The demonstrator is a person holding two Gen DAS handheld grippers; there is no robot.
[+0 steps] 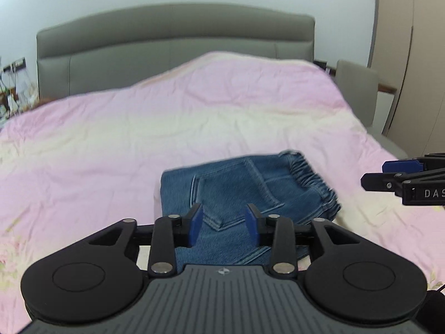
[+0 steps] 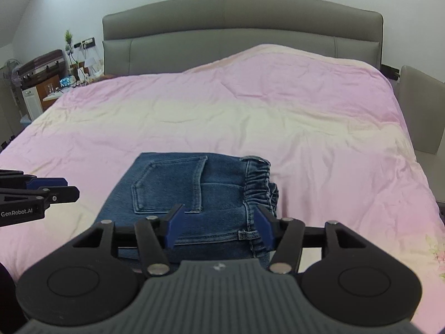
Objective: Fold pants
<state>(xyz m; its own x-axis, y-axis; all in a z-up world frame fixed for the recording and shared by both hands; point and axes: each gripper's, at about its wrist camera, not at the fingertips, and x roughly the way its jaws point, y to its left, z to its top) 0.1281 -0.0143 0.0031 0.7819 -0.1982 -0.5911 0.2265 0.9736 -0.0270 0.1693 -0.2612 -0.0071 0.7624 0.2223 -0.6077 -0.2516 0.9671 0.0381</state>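
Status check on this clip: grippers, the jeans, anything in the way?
Left gripper open, empty. Right gripper open, empty. Jeans folded into a compact stack on the pink bedspread, back pocket up, elastic waistband to the right. Nothing in the way.

Pink quilt over bed, grey headboard, cluttered side table.

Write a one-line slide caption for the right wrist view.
Open right gripper above folded jeans on a pink quilt; left gripper alongside.

My blue denim pants lie folded into a compact rectangle at lower centre, back pocket up, elastic waistband rightward.
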